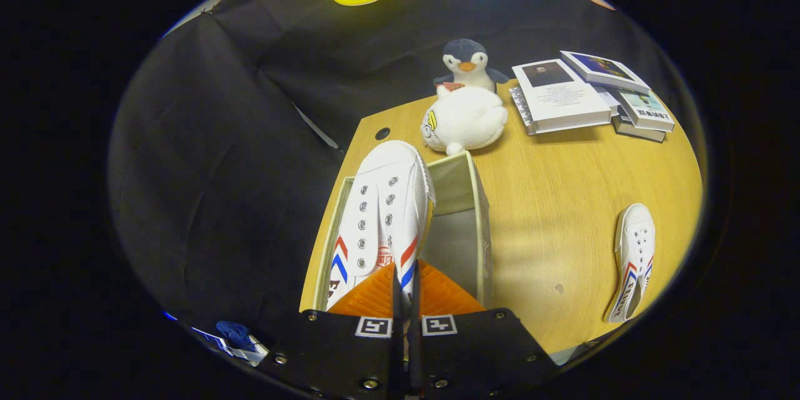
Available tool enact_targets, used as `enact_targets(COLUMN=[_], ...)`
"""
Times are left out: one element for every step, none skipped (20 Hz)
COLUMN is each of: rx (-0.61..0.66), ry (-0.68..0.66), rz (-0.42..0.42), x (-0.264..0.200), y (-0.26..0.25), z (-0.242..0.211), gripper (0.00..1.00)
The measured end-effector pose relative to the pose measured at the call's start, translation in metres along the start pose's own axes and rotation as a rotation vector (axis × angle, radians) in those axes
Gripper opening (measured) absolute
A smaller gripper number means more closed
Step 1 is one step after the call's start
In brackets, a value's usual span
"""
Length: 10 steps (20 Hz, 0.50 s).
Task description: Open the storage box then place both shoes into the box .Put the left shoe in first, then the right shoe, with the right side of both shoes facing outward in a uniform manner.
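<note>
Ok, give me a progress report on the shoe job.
Done: the storage box stands open on the table. In hand: the hand-held gripper is shut on one shoe, held over the box opening, not yet released. Left: the second shoe lies on the table beside the box and has yet to go in.
</note>
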State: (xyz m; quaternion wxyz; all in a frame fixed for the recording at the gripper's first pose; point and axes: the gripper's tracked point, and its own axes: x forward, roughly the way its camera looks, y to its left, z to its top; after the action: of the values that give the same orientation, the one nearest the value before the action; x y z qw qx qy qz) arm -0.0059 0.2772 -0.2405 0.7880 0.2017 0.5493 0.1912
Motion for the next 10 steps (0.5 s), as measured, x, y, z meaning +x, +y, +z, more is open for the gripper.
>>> enact_targets(rx=[-0.001, -0.004, -0.005, -0.010, -0.013, -0.015, -0.016, -0.016, -0.018, -0.020], ry=[0.004, 0.010, 0.014, 0.022, 0.030, 0.038, 0.046, 0.051, 0.055, 0.057], rz=[0.001, 0.003, 0.001, 0.000, -0.001, -0.002, -0.004, -0.009, -0.016, -0.027], x=[0.004, 0.009, 0.014, 0.018, 0.023, 0.028, 0.033, 0.037, 0.041, 0.045], y=[0.004, 0.009, 0.012, 0.015, 0.018, 0.020, 0.021, 0.022, 0.022, 0.020], z=[-0.001, -0.004, -0.005, -0.010, -0.013, -0.017, -0.020, -0.024, -0.025, -0.027], gripper=[0.04, 0.03, 0.03, 0.04, 0.03, 0.04, 0.03, 0.04, 0.03, 0.03])
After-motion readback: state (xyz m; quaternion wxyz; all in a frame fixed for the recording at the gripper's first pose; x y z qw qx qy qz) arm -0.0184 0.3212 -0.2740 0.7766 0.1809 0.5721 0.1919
